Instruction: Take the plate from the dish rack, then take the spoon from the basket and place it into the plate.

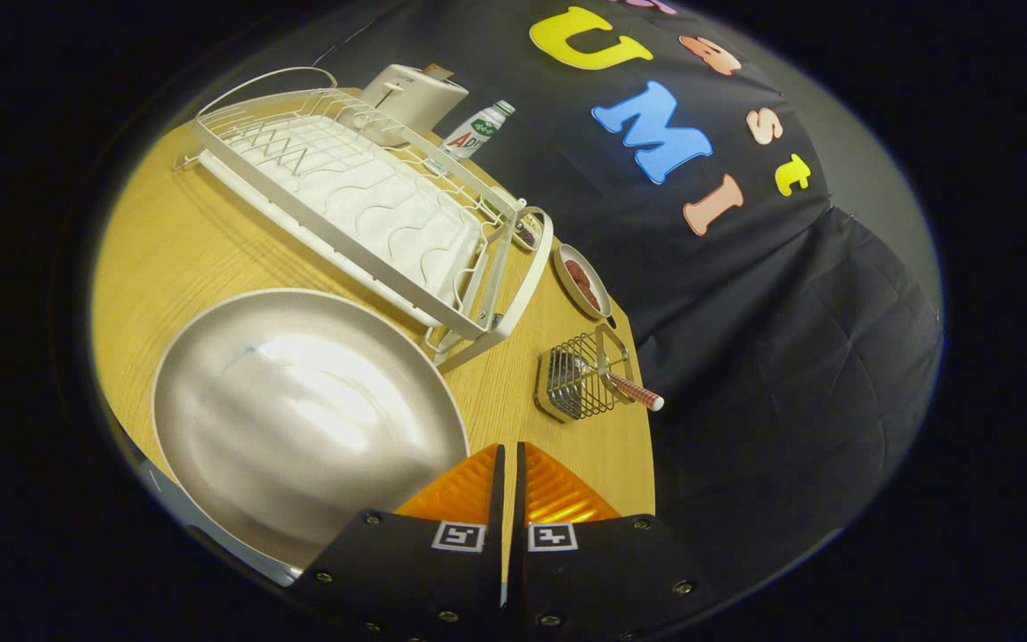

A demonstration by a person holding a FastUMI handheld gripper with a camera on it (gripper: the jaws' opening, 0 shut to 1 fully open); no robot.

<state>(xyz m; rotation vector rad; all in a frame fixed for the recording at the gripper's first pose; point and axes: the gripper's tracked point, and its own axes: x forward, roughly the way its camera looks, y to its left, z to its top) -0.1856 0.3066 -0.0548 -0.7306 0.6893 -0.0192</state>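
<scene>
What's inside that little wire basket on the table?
The wire basket holds a spoon; its striped handle sticks out over the rim. The bowl end is hidden behind the wires. The gripper, fingers nearly together and holding nothing, is short of the basket, beside the plate.

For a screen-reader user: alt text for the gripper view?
The claw, shut on nothing, hovers over a wooden table beside a plate. Beyond lie an empty dish rack and a wire basket holding a spoon.

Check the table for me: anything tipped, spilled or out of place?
Nothing stands out. The plate lies flat on the table beside the empty dish rack; the spoon sits in its basket. The gripper fingers are shut on nothing.
</scene>
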